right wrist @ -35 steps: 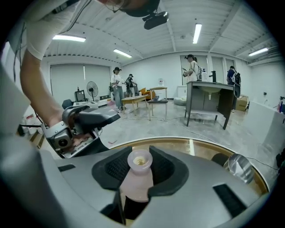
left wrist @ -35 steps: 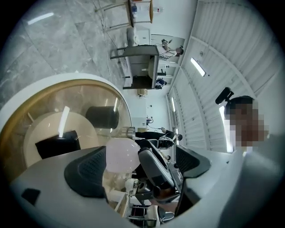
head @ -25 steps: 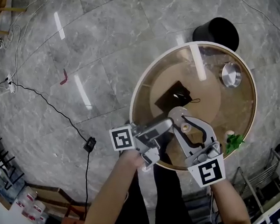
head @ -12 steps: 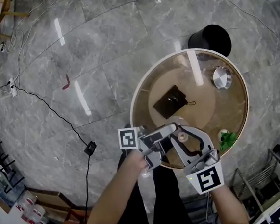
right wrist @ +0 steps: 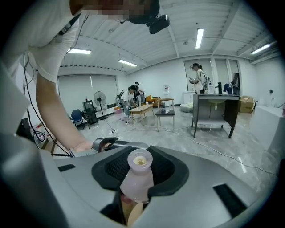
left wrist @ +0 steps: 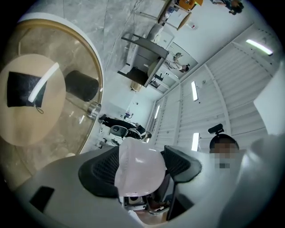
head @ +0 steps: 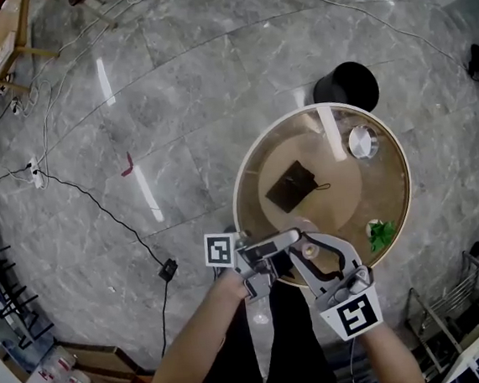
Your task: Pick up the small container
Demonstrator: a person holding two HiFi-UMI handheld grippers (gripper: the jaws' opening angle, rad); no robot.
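Observation:
The small container is a translucent pinkish-white bottle (head: 307, 250) with an open mouth, held in the air over the near edge of the round table. My right gripper (head: 310, 254) is shut on it. In the right gripper view the bottle (right wrist: 138, 176) stands between the black pads (right wrist: 167, 171), mouth toward the camera. My left gripper (head: 286, 253) reaches in from the left and its jaws are closing. In the left gripper view both ribbed pads (left wrist: 100, 171) lie against the bottle's wider body (left wrist: 139, 171).
The round glass table (head: 408, 180) carries a black pouch (head: 292, 185), a metal bowl (head: 361, 142) and a green leafy item (head: 382, 233). A black bin (head: 345, 86) stands on the marble floor behind it. Cables run across the floor at left.
The left gripper's jaws have come in round the bottle that the right gripper holds. Both grippers have drawn back to the table's near edge, and the table looks smaller and farther off.

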